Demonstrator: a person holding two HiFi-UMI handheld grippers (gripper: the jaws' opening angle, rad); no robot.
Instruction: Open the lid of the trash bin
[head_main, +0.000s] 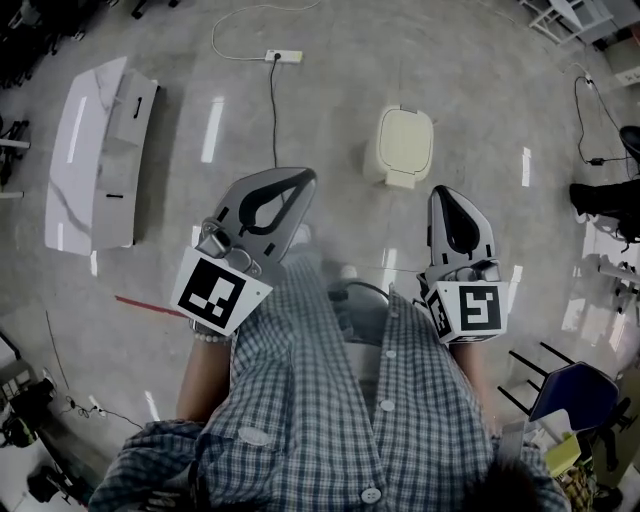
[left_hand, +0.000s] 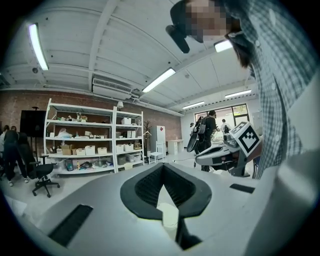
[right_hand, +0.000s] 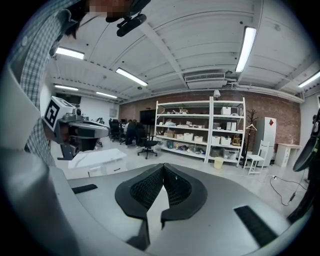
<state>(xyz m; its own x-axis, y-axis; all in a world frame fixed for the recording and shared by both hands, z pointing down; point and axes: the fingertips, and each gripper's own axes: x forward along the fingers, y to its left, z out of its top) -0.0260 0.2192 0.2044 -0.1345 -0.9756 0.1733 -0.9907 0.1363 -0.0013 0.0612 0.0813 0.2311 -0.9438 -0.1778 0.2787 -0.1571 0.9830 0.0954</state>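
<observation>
A cream trash bin (head_main: 403, 147) stands on the concrete floor ahead of me, its lid down. Both grippers are held up in front of my chest, well short of the bin and not touching it. My left gripper (head_main: 303, 177) points forward to the left of the bin; its jaws meet at the tips (left_hand: 162, 165) with nothing between them. My right gripper (head_main: 444, 192) sits just below and right of the bin, and its jaws are also closed tip to tip (right_hand: 162, 165) and empty. A pale cream patch (left_hand: 168, 214) shows through the left jaws' opening.
A white cabinet (head_main: 97, 155) lies on the floor at the left. A power strip (head_main: 283, 57) and its cable run down the floor between the cabinet and the bin. A blue chair (head_main: 575, 395) stands at the lower right. Shelving (right_hand: 200, 132) lines the brick wall.
</observation>
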